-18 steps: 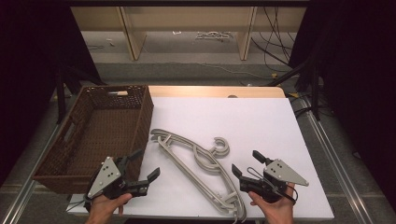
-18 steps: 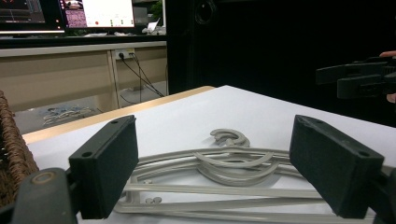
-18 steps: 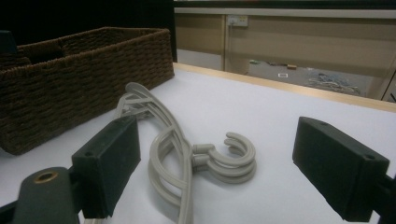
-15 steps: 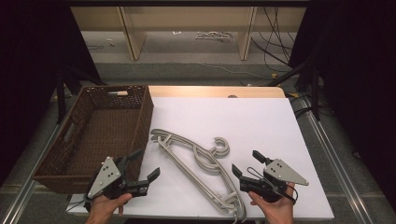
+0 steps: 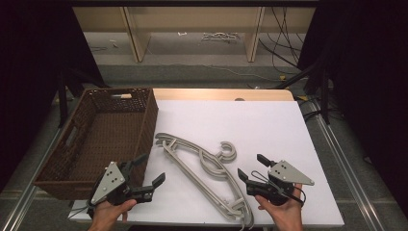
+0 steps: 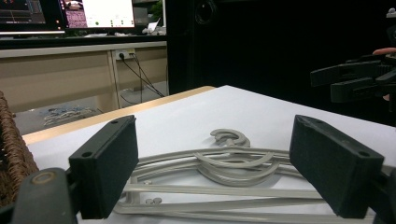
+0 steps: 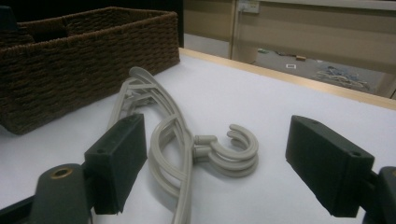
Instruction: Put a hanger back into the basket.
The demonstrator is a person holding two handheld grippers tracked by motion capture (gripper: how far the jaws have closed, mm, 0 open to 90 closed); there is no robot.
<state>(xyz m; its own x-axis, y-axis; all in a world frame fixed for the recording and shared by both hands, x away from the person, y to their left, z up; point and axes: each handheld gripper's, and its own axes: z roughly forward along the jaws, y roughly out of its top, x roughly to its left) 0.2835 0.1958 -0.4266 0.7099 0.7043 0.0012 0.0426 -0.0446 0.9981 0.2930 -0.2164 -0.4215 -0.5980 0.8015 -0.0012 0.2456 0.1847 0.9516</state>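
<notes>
Several grey plastic hangers (image 5: 202, 161) lie stacked on the white table top (image 5: 250, 125), hooks pointing to the right. My left gripper (image 5: 153, 168) is at the near left edge, beside the basket's front corner. It is open and empty, and its jaws point at the hangers (image 6: 224, 163) from the left. My right gripper (image 5: 250, 165) is at the near right, also open and empty. It faces the hangers' hooks (image 7: 233, 149) from a short way off. In the left gripper view the right gripper (image 6: 359, 81) appears at the far right.
A brown wicker basket (image 5: 146, 130) stands on the left of the table, its inside bare as far as I can see. Its woven wall (image 7: 70, 60) rises just behind the hangers. Beyond the table's far edge are wooden shelf legs and cables on the floor.
</notes>
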